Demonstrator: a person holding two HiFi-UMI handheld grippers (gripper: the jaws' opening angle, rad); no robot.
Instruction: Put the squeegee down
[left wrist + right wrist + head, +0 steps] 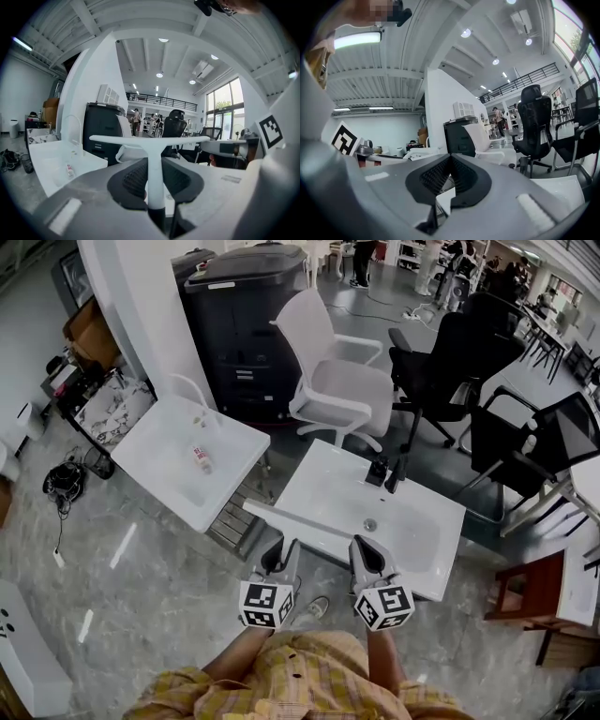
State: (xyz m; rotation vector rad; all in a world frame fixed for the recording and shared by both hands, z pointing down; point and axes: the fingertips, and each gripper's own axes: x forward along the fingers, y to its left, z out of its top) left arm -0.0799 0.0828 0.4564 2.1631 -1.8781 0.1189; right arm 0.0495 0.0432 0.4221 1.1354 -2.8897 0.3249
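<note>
1. I'm finding no print I can read. The small bottle is wearing a red label too tiny to make out, and the cubes on the grippers are showing only black-and-white square markers.
2. The left gripper is pinching the white squeegee by its handle, with a jaw pressing on each side. The blade is lying crosswise just past the tips, in the air over the near left edge of the right basin.
3. The right gripper is hanging just beside the left one, its jaws pressed together at the tips with nothing between them.
4. The left basin is holding that bottle. The right basin is carrying a black tap at its far edge and a drain in its floor.
</note>
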